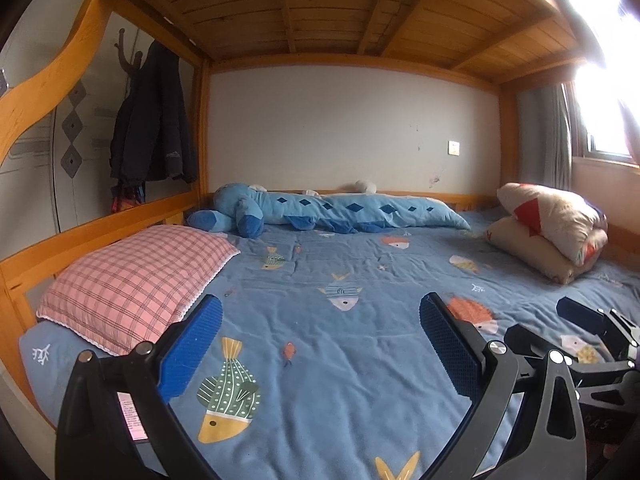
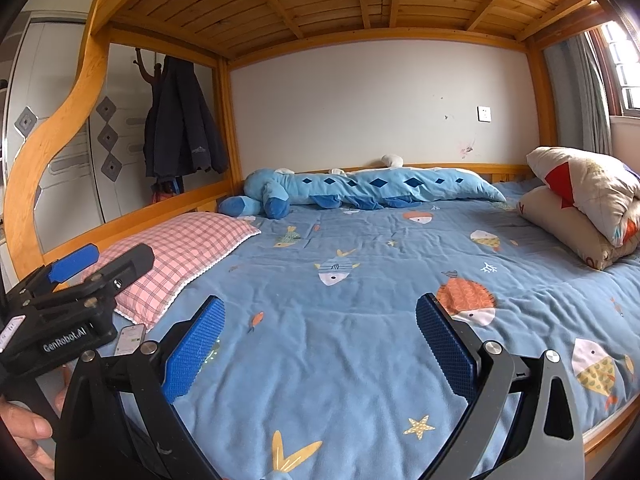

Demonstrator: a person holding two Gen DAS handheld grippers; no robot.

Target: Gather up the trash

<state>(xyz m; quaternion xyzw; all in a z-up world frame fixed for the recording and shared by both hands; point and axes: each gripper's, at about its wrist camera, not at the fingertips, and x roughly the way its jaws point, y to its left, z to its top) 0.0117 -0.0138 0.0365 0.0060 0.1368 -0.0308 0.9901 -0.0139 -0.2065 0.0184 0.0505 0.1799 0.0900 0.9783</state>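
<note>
Both the left gripper [image 1: 320,344] and the right gripper [image 2: 320,344] are being held spread and empty over the near edge of the bed [image 1: 360,380], where no trash is being shown, so neither can be judged nearer.

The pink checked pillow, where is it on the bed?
The pink checked pillow lies at the bed's left end in both views, beside the wooden rail, near the blue plush toy.

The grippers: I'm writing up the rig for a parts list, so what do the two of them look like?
Both match: the left gripper and right gripper have black frames with silver pivot bolts and two flat fingers faced with blue textured pads. The left one's body carries white "GenRobot.AI" lettering. No cables show.
</note>
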